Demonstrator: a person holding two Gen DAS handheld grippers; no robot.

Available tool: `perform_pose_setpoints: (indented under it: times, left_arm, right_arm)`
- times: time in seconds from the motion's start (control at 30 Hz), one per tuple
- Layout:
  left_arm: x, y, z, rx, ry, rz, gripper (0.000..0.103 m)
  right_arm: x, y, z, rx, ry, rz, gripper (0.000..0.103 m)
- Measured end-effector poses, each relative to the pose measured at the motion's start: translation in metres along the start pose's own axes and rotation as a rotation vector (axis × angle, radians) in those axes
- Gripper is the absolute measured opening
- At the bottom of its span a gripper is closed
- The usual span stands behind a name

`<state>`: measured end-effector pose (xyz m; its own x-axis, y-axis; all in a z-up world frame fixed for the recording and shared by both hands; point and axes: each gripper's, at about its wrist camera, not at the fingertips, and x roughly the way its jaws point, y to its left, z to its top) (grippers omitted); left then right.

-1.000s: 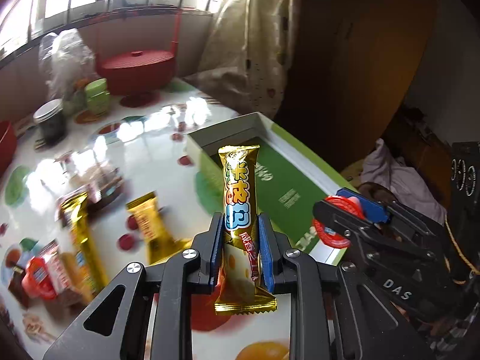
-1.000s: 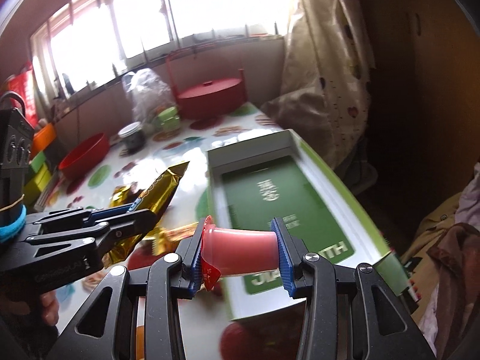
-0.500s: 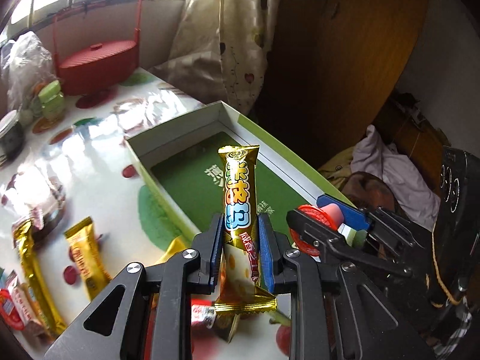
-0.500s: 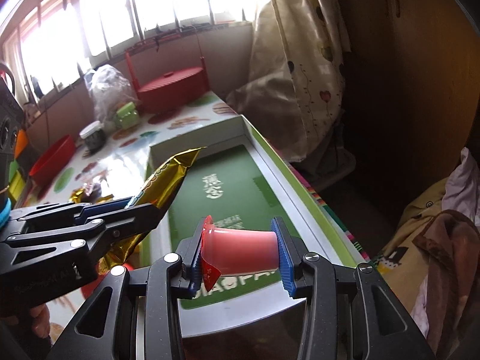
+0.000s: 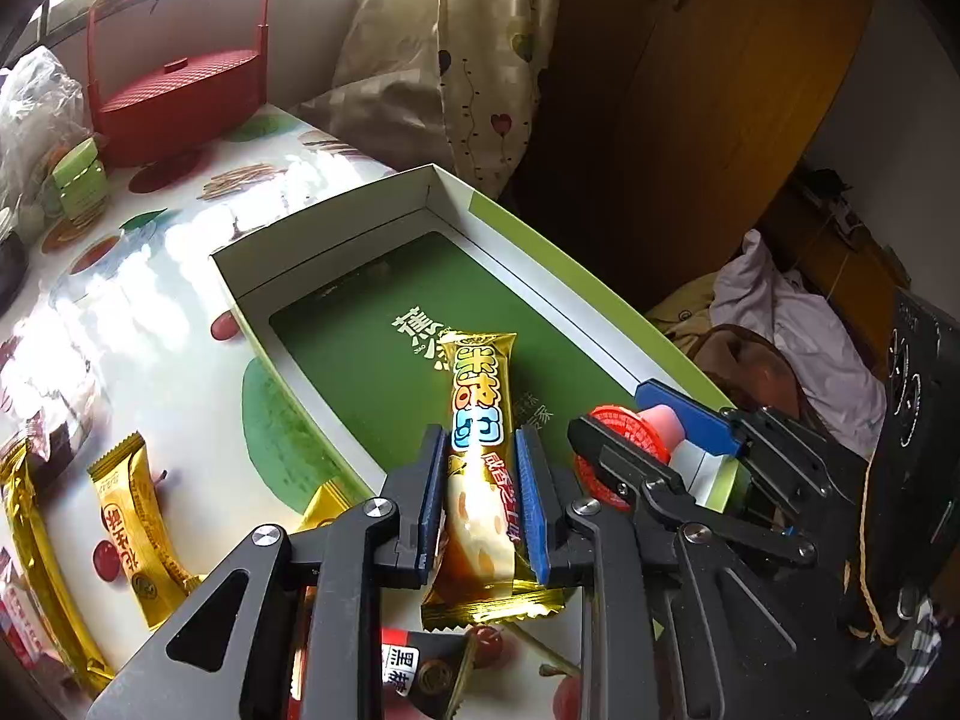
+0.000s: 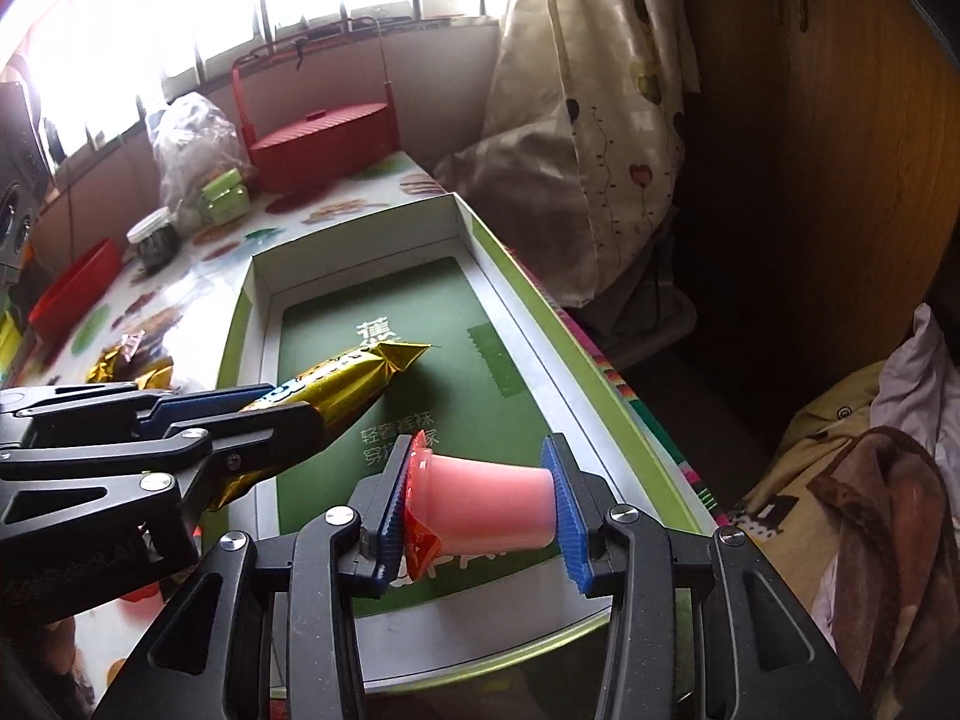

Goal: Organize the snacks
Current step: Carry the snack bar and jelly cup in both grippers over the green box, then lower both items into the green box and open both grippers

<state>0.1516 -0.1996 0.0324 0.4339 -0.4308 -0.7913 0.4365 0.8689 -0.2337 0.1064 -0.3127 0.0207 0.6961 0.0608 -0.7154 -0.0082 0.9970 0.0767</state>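
Gold snack bar: long foil wrapper, bright lettering on blue and yellow up top, a cheese picture lower down, crimped ends. It stands between my left fingers, top end tilted out over the green floor of the open box. The left fingers are narrow and opening at this moment; the blue pads sit at the wrapper's two sides and the bar has not dropped. In the right wrist view the bar's crimped tip hangs above the box interior, not touching the floor as far as I can tell. Jelly cup: small pink tub with a red foil lid, lying on its side across my right fingers, lid against one pad and base against the other, clenched firmly, held above the near end of the box. The box lies on the fruit-print worktop at its edge. Two more gold wrappers lie on the worktop beside the box, with a red lidded basket at the far end.
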Motion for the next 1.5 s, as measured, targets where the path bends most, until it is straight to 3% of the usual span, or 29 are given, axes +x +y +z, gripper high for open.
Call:
perform_pose_setpoints:
  times: [0.37, 0.57, 1.17, 1.43, 1.5]
  left_arm:
    - [0.005, 0.008, 0.003, -0.016, 0.007, -0.049, 0.029]
    - [0.007, 0.006, 0.004, 0.031, 0.026, 0.024, 0.029]
    - [-0.022, 0.066, -0.014, -0.07, 0.0, 0.098, 0.029]
    - [-0.03, 0.082, -0.016, -0.124, -0.014, 0.064, 0.029]
    - [-0.033, 0.082, -0.016, -0.127, -0.028, 0.061, 0.038]
  right_arm:
    - [0.0, -0.004, 0.003, -0.016, -0.023, -0.026, 0.055]
    - [0.006, 0.0, 0.004, -0.043, 0.0, -0.027, 0.056]
    - [0.026, 0.075, 0.01, -0.138, 0.034, 0.046, 0.057]
    - [0.027, 0.088, 0.013, -0.144, 0.032, 0.05, 0.057]
    - [0.023, 0.086, 0.015, -0.138, 0.021, 0.047, 0.057]
